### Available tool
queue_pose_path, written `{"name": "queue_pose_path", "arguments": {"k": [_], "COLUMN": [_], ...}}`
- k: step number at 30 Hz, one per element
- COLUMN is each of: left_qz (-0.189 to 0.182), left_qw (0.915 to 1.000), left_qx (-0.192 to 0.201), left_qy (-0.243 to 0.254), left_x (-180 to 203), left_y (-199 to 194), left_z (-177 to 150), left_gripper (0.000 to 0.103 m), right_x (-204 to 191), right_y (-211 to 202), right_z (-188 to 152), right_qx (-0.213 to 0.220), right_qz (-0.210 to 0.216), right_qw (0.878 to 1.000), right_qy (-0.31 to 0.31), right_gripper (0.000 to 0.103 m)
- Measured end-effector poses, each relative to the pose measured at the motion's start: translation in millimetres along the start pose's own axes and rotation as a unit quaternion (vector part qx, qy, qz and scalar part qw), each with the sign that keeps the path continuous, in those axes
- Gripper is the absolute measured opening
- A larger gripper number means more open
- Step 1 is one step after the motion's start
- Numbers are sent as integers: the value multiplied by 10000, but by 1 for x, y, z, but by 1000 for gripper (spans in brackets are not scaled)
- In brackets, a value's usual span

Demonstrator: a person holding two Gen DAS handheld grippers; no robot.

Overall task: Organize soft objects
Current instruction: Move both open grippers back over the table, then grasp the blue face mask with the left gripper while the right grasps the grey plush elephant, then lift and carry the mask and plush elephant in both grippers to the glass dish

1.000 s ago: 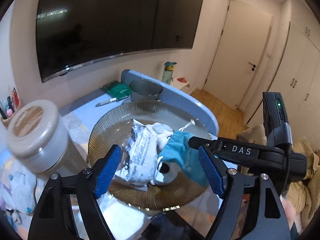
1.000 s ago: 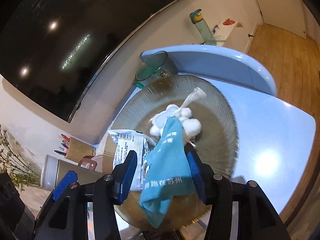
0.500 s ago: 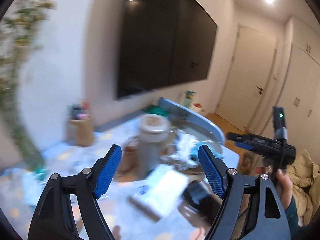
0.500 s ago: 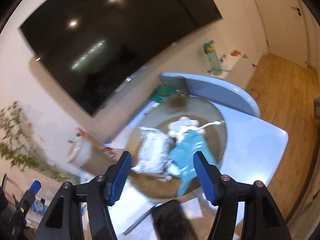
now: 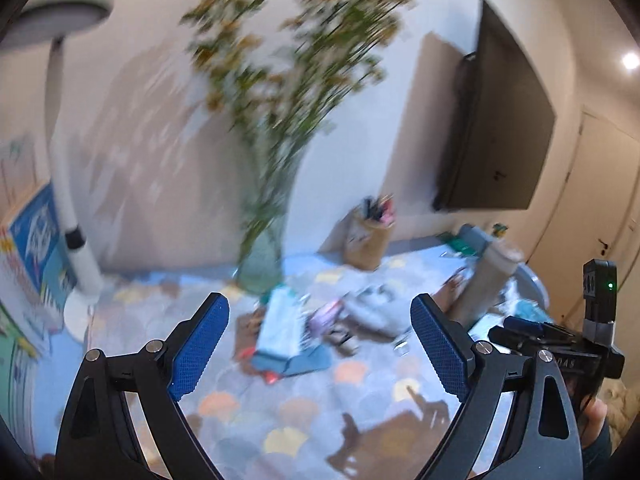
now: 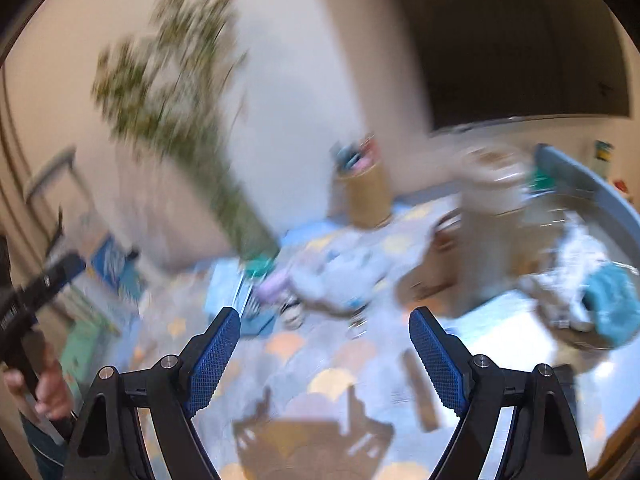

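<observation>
Both views are motion-blurred. My left gripper (image 5: 320, 344) is open and empty above the patterned tablecloth. My right gripper (image 6: 325, 354) is open and empty too; it also shows at the right of the left wrist view (image 5: 560, 344). The teal cloth (image 6: 612, 304) lies in the glass plate (image 6: 592, 344) at the far right, beside a white packet (image 6: 576, 248). A blurred heap of soft things (image 6: 332, 276) lies mid-table, with a light blue pack (image 5: 280, 328) near it.
A glass vase of flowers (image 5: 262, 268) stands at the back. A pen cup (image 5: 368, 244) and a tall grey canister (image 5: 486, 280) stand to the right. A white lamp base (image 5: 80, 304) and boxes (image 5: 28, 256) are on the left. A TV (image 5: 496, 136) hangs on the wall.
My right gripper let go of the teal cloth into the plate and pulled back. Both grippers swung left, away from the plate, toward the middle of the table.
</observation>
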State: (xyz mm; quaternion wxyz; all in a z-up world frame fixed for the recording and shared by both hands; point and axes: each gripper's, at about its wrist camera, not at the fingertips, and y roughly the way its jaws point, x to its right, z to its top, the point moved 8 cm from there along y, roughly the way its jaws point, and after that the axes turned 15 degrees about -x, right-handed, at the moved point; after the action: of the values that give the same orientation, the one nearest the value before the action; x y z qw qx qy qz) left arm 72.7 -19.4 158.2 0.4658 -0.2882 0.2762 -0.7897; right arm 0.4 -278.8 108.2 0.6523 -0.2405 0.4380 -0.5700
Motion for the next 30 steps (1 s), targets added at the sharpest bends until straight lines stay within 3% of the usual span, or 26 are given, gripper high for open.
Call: {"name": "queue_pose_path", "arguments": {"k": [7, 11, 14, 15, 16, 19, 22, 24, 30], "left_qz": [435, 463, 366, 326, 299, 139, -76, -305, -889], "left_qw": [9968, 9946, 9923, 9917, 9909, 9905, 9895, 9891, 9881], "left_qx": [-634, -922, -1186, -1242, -1310, -1364, -1419, -1389, -1131], "left_qy": [241, 120, -14, 3, 22, -73, -250, -378, -549], "left_x": [-23, -29, -32, -29, -28, -32, -41, -44, -39], "left_y": [87, 143, 176, 180, 186, 195, 199, 197, 182], "left_z": [-22, -26, -28, -29, -31, -35, -37, -37, -31], "left_gripper": [91, 88, 78, 69, 54, 31, 16, 14, 12], "right_x": [-33, -18, -8, -5, -3, 5, 14, 22, 43], "right_y": [90, 114, 128, 133, 138, 160, 181, 193, 215], "right_z": [-9, 0, 13, 18, 22, 36, 46, 52, 60], "right_qx": [-861, -889, -945, -973, -993, -1118, -1162, -1170, -1144], "right_qz": [206, -312, -813, -945, -1030, -1189, -1322, -1294, -693], "right_qw": [9960, 9954, 9915, 9899, 9886, 9853, 9836, 9845, 9893], "right_qy": [-113, -159, -363, -417, -462, -504, -403, -190, 584], "right_gripper": [85, 85, 85, 85, 85, 85, 85, 85, 90]}}
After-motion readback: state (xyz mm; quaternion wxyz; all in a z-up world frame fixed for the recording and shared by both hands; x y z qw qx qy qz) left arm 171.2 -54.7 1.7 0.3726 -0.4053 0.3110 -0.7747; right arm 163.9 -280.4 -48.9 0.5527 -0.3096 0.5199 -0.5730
